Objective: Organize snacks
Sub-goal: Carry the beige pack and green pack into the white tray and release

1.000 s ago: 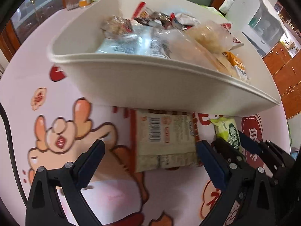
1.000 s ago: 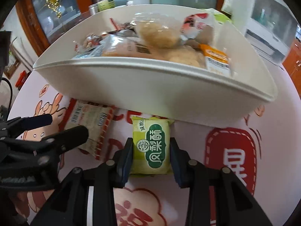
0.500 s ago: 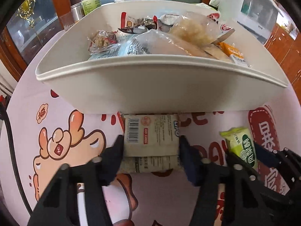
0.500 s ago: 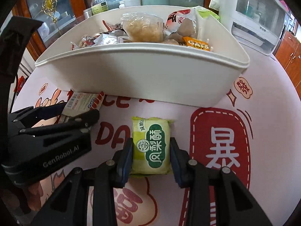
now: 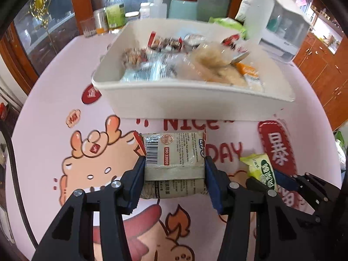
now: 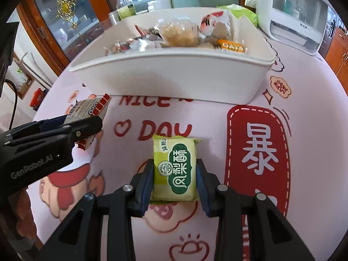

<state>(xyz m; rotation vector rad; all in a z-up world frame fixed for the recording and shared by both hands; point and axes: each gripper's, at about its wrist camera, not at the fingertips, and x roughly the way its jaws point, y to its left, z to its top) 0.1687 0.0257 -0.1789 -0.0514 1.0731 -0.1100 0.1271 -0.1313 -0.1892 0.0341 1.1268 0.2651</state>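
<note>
My left gripper (image 5: 174,174) is shut on a beige snack packet (image 5: 174,161) with a barcode, held above the table. It also shows in the right wrist view (image 6: 87,113), in the left gripper (image 6: 82,128). My right gripper (image 6: 175,174) is shut on a green pastry packet (image 6: 175,169), also seen in the left wrist view (image 5: 263,171). A white bin (image 5: 195,102) full of mixed snack packets stands ahead of both grippers; its front wall shows in the right wrist view (image 6: 174,76).
The table has a pink cartoon cloth (image 5: 54,119) with red lettering. Behind the bin stand bottles and jars (image 5: 113,13), a glass (image 5: 88,27) and a white appliance (image 5: 280,19). Wooden cabinets (image 5: 326,76) are at the right.
My left gripper closed on the beige packet and lifted it back from the bin. My right gripper, holding the green packet throughout, also rose and drew back.
</note>
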